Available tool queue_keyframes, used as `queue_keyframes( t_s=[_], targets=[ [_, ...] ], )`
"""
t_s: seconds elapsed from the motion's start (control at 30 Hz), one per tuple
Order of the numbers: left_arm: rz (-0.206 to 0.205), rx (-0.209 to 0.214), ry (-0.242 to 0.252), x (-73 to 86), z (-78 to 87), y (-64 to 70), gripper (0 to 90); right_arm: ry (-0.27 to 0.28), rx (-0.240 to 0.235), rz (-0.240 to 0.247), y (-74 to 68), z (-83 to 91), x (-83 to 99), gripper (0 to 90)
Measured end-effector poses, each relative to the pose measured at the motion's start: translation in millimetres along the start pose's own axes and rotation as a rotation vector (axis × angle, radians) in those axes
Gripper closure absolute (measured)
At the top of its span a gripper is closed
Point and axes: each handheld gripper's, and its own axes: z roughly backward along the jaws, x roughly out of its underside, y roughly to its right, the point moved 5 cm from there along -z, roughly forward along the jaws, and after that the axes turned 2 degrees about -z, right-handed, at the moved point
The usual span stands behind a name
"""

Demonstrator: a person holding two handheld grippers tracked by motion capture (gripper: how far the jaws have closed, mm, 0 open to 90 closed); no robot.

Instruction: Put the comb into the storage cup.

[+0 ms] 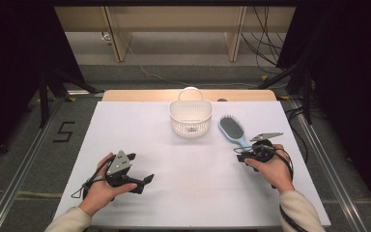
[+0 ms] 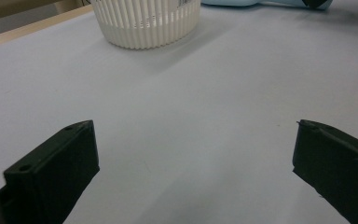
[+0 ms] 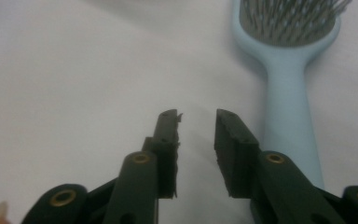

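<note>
Brush [image 1: 232, 129]: pale blue, grey bristle pad facing up, lying flat on the table right of centre in the high view; head toward the upper left, handle running down-right to the right gripper. In the right gripper view [image 3: 286, 70] it fills the upper right, handle coming straight down the frame.

Right gripper [image 1: 244, 153]: right of centre in the high view, held in the right hand [image 1: 270, 166]. In its own view [image 3: 198, 140] the jaws stand a narrow gap apart with bare table between them; they pinch nothing. The brush handle lies just beside the right-hand jaw, outside the gap; whether it touches that jaw I cannot tell.

Left gripper [image 1: 145, 182]: lower left in the high view, held in the left hand [image 1: 101, 186], jaws pointing toward the right of the frame. In its own view [image 2: 193, 158] the jaws are spread wide, one at the lower left, one at the lower right, bare table between them.

Basket [image 1: 190, 116]: white, slatted, with a hoop handle; upper centre in the high view, just left of the brush head and apart from it. In the left gripper view [image 2: 147, 23] it sits at the top edge, well away from the jaws.

Table [image 1: 140, 130]: white sheet over a wooden top, whose far edge shows as a tan strip behind the basket.
</note>
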Motion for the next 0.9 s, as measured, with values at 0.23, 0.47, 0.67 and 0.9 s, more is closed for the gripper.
queue_keyframes(
  t_s=[0.23, 0.47, 0.67, 0.9],
  targets=[
    [-0.001, 0.0, 0.002, -0.2, 0.0, 0.0, 0.0, 0.197, -0.038, -0.027, -3.9, 17.1, -5.7, 48.5],
    [-0.002, -0.001, 0.0, 0.0, -0.2, 0.0, 0.0, 0.378, -0.019, 0.002, -6.7, 36.3, -8.2, 22.2],
    [-0.005, 0.001, -0.001, -0.2, -0.9, 0.6, 0.0, 0.525, 0.019, -0.009, 1.3, 52.2, -15.3, 11.6],
    [-0.003, 0.003, -0.003, 0.5, -2.5, 1.3, 0.0, 0.544, 0.06, 0.004, 5.9, 57.2, -22.6, 7.6]
  ],
)
